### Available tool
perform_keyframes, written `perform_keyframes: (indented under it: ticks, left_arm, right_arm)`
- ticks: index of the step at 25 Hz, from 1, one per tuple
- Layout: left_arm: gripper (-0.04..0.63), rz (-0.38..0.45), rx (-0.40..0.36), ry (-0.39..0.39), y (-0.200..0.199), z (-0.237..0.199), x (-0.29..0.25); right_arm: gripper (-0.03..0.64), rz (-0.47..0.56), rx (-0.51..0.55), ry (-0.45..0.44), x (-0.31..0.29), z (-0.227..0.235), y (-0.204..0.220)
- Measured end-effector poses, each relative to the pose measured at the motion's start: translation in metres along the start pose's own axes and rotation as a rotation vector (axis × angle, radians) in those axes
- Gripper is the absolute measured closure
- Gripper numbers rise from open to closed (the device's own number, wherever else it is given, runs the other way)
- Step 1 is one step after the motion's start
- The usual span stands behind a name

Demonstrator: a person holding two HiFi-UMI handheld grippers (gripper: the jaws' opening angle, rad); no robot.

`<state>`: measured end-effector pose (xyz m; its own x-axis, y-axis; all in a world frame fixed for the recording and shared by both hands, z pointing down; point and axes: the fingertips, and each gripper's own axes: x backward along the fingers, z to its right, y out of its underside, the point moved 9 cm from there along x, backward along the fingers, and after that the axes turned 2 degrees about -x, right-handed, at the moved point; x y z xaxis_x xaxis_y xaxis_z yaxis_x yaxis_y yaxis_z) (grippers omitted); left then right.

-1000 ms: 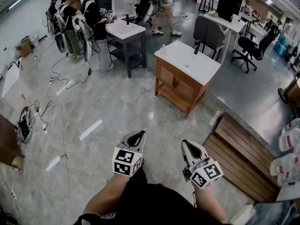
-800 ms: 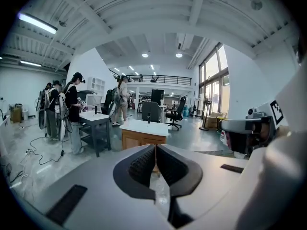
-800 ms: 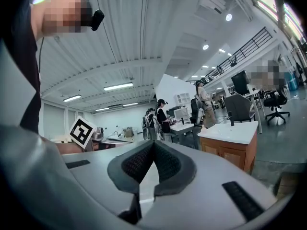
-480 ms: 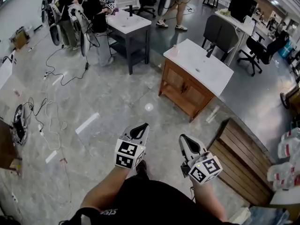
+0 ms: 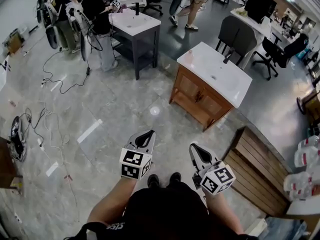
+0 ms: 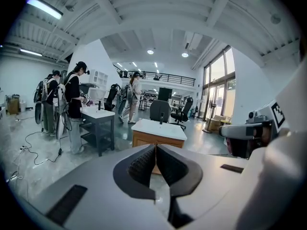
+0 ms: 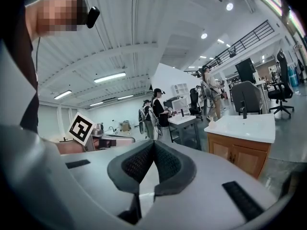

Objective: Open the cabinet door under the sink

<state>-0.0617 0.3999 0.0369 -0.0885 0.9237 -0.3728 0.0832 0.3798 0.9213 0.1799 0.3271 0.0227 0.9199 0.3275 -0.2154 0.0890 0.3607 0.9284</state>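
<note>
Presently the cabinet door [image 5: 189, 89] under the sink [image 5: 216, 70] is unopened, well off; my left gripper [image 5: 147, 135] and right gripper [image 5: 193, 147] are closed, empty.

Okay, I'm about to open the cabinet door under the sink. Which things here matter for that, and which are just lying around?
For the job:
wooden cabinet doors
white sink top above them
left gripper, shut, empty
right gripper, shut, empty

Lying about:
second sink stand
floor cables
black office chair
slatted wooden platform
</note>
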Motion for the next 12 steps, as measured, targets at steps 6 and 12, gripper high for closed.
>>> perform_keyframes:
  ticks: [6,12]
  left_arm:
    - [0.574,-0.041,0.023,-0.003,0.007,-0.013,-0.027]
    - [0.574,-0.082,-0.003,0.005,-0.011,-0.019,-0.084]
  right_arm:
    - [0.603,-0.006,-0.026,0.000,-0.024,0.029,-0.001]
    - [0.603,-0.001,-0.068,0.014,-0.048,0.093,-0.009]
